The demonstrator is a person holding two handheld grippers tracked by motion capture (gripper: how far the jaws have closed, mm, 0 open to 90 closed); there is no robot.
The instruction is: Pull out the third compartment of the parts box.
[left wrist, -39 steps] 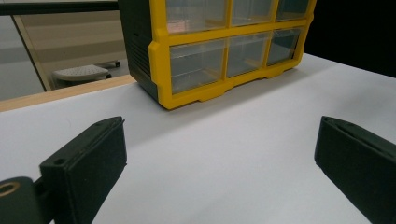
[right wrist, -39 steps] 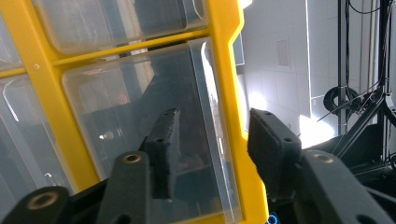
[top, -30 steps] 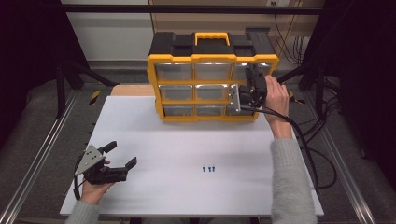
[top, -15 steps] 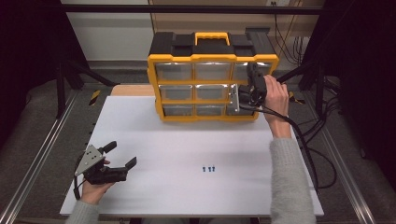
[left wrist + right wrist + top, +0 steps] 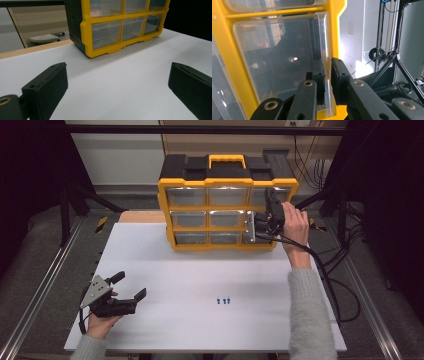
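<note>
1. The yellow and black organiser (image 5: 227, 205) stands upright at the far middle of the white table (image 5: 200, 285), its clear drawer fronts facing the person, so each drawer can be reached head-on from the near side.

2. The right claw (image 5: 260, 222) is up against the organiser's right column, at the middle drawer (image 5: 252, 217). In the right gripper view its jaws have just been closing and now stand nearly together, with the drawer's clear pull lip (image 5: 327, 75) between the pads (image 5: 319, 77). I judge the pads pinch the lip, a hold suited to drawing the drawer straight out.

3. The claw comes in level with the drawer front, likely so that the pull runs along the drawer's slide and the organiser does not tip.

4. The left claw (image 5: 131, 287) rests low at the near left of the table, well apart from the organiser, jaws wide and holding nothing. It seems parked to keep clear.

5. A few small blue pieces (image 5: 224, 301) lie on the table near the middle, well apart from both claws, perhaps meant for the drawer once it is open.
</note>
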